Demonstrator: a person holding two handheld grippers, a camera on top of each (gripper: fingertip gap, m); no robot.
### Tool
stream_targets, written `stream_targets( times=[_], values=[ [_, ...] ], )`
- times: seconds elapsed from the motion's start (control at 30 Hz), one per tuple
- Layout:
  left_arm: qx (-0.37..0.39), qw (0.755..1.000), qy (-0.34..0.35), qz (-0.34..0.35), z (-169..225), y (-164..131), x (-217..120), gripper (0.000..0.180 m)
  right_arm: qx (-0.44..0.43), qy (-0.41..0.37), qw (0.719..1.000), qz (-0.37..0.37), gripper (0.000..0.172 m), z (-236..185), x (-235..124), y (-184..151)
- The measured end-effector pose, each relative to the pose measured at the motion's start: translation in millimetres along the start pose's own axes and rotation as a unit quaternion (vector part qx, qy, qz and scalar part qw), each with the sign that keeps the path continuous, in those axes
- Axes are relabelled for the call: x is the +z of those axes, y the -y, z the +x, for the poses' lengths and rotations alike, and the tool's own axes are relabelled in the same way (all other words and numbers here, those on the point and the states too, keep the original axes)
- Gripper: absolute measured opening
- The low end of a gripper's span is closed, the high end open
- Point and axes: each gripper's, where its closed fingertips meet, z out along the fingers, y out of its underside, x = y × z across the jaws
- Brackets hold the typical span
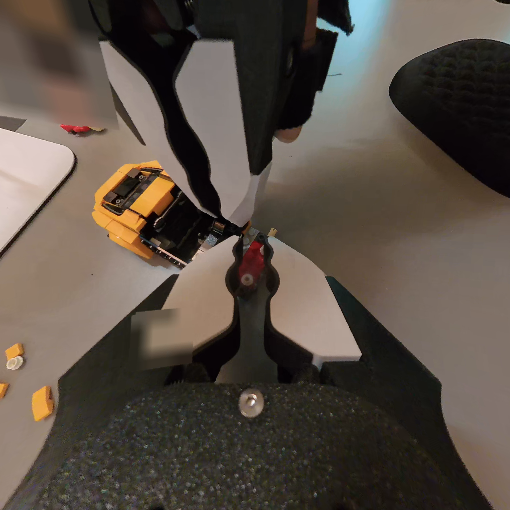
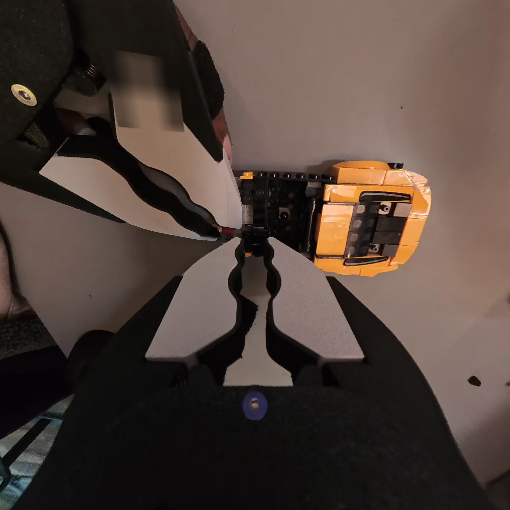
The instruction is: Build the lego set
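A plain grey tabletop [image 1: 358,248] carries everything. A partly built yellow and black brick car [image 1: 138,204] lies on it near the middle. Loose yellow brick pieces [image 1: 41,403] and a small white round piece [image 1: 15,362] lie scattered at the near left. A white mat with a dark edge [image 1: 27,176] lies at the left, small red pieces [image 1: 76,129] beyond it, and a black padded cushion [image 1: 458,110] at the far right.
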Motion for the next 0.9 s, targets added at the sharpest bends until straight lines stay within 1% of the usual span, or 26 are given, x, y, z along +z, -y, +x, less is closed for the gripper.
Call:
stream_targets(
  times=[0.17, 0.43, 0.7, 0.9],
  values=[
    [-0.001, 1.000, 0.011, 0.008, -4, 1, -2, 0.015, -0.001, 0.013, 1.000, -0.009, 0.013, 0, 2, 0],
    [-0.018, 0.999, 0.041, 0.030, -21, 4, -17, 0.019, -0.014, -0.007, 1.000, 0.007, 0.014, -1, 0, 2],
    [-0.018, 0.998, 0.048, 0.028, -24, 1, -21, 0.019, -0.019, -0.025, 0.999, 0.045, 0.016, 5, -25, 9],
    [-0.017, 0.998, 0.050, 0.026, -25, -1, -23, 0.019, -0.008, -0.007, 0.999, 0.045, 0.024, 6, -16, 0]
  ],
)
